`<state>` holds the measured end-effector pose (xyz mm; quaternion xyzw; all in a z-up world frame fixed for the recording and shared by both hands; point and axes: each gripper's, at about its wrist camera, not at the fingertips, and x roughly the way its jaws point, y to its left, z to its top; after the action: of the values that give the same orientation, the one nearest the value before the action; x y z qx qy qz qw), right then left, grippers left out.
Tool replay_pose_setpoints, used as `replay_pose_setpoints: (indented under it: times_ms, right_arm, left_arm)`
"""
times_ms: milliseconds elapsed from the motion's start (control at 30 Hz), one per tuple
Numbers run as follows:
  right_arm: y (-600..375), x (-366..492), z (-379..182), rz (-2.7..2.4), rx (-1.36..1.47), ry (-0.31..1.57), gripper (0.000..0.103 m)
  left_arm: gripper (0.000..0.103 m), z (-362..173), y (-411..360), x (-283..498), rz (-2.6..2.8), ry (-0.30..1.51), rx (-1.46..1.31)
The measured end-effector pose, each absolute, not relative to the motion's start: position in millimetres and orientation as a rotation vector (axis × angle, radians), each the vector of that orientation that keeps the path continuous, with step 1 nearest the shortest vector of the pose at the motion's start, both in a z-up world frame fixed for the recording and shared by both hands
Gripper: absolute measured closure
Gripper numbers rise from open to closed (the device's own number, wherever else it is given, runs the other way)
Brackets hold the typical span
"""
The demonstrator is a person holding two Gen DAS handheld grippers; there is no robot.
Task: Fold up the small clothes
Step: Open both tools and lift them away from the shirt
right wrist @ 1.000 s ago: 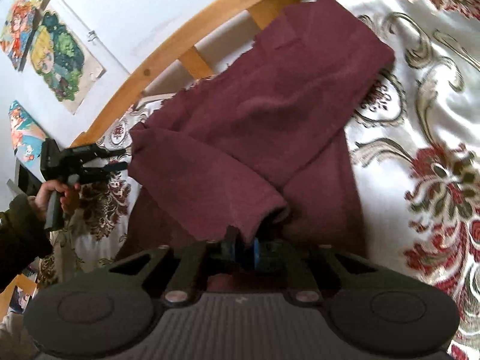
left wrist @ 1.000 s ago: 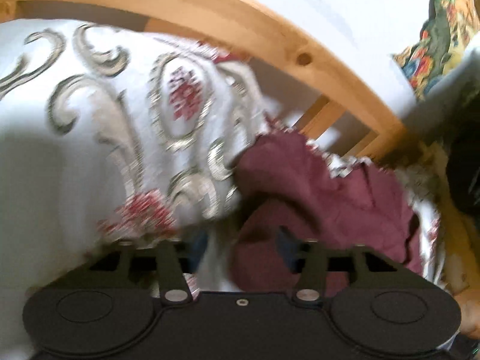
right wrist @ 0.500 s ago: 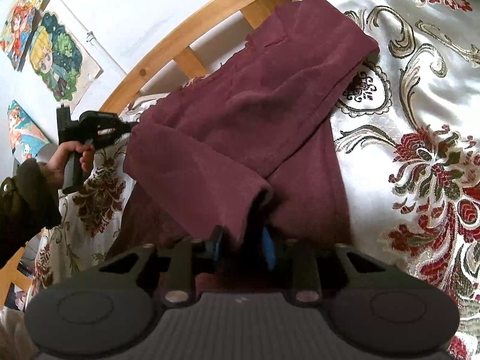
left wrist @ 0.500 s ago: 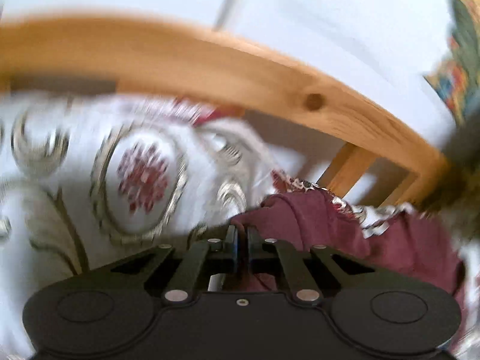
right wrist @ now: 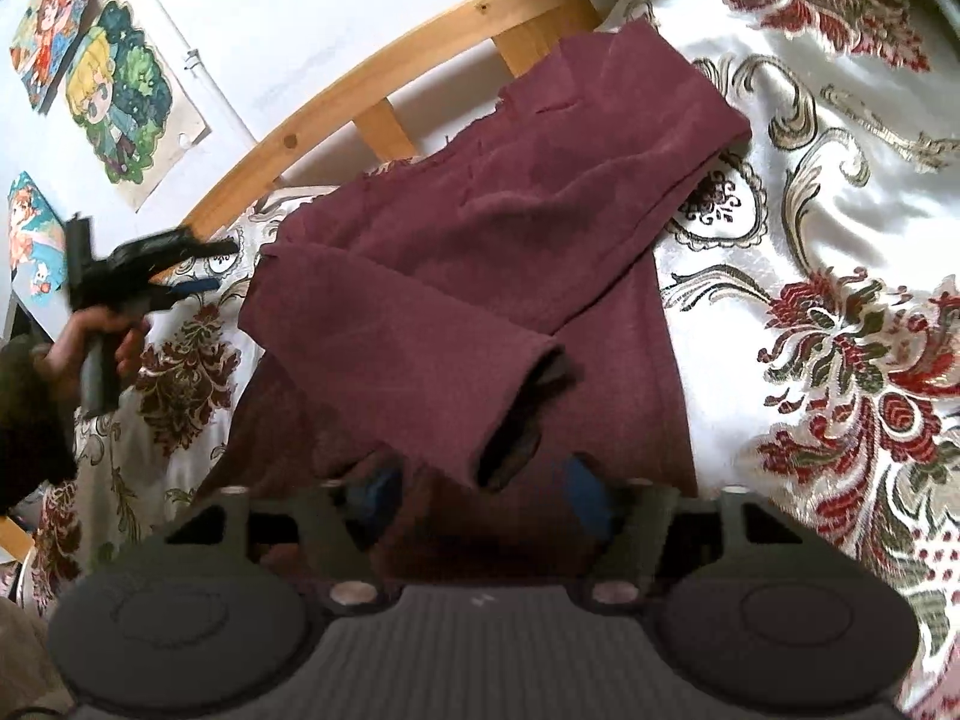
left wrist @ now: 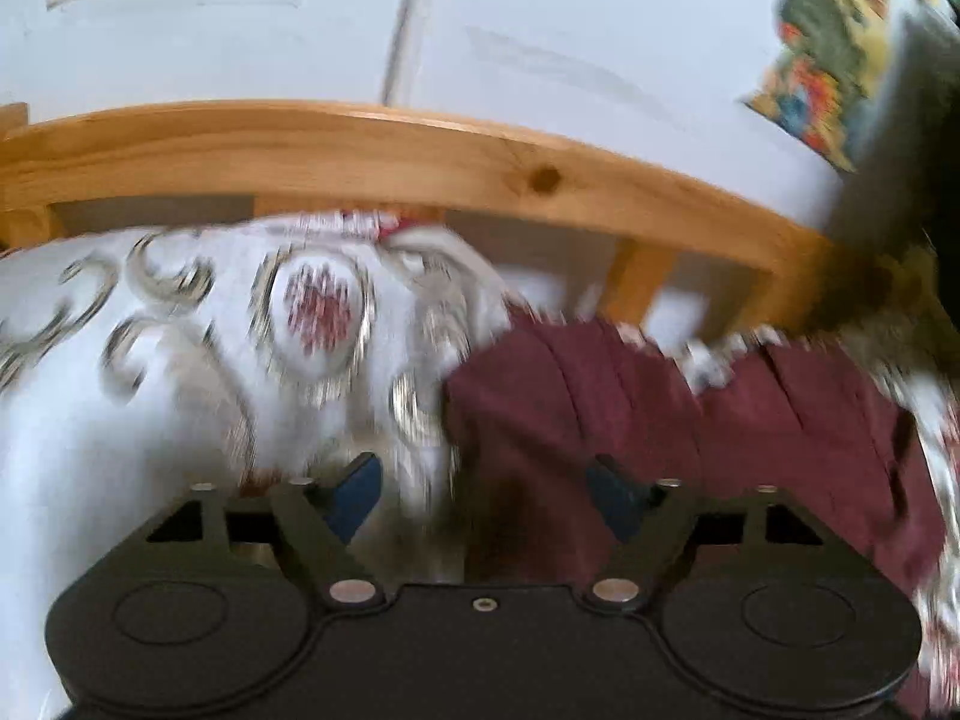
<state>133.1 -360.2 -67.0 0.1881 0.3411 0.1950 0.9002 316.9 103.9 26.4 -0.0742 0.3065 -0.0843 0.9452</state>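
Releasing fold: right gripper point(right wrist: 480, 489) jaws opening around the sleeve cuff point(right wrist: 522, 420) at lower centre, left gripper point(left wrist: 486, 489) jaws opening, nothing pinched; maroon garment point(right wrist: 480, 252) mid-frame on bedspread point(right wrist: 840, 228), so back straight off without snagging.

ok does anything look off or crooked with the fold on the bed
The maroon garment lies slanted across the bedspread, not squared up. Its folded-over sleeve crosses the body at an angle, cuff gaping open near the right gripper, whose jaws are opening. The top edge by the wooden headboard looks ragged.
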Motion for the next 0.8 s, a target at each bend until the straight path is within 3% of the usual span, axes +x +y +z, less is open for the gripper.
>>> replay_pose_setpoints:
  times_ms: [200, 367, 533, 800]
  right_arm:
    - [-347, 115, -58, 0.366, 0.354, 0.704, 0.000]
    - [-338, 102, -51, 0.332, 0.377, 0.712, 0.000]
    - [-323, 88, -44, 0.294, 0.342, 0.731, 0.000]
    - [-294, 47, -27, 0.262, -0.088, 0.755, 0.000]
  left_arm:
    - [0.006, 14, 92, 227, -0.202, 0.723, -0.083]
    - [0.001, 4, 103, 157, -0.174, 0.785, -0.184]
    - [0.001, 0, 107, 133, -0.187, 0.877, -0.286]
    - [0.001, -15, 60, 113, -0.366, 0.924, -0.060]
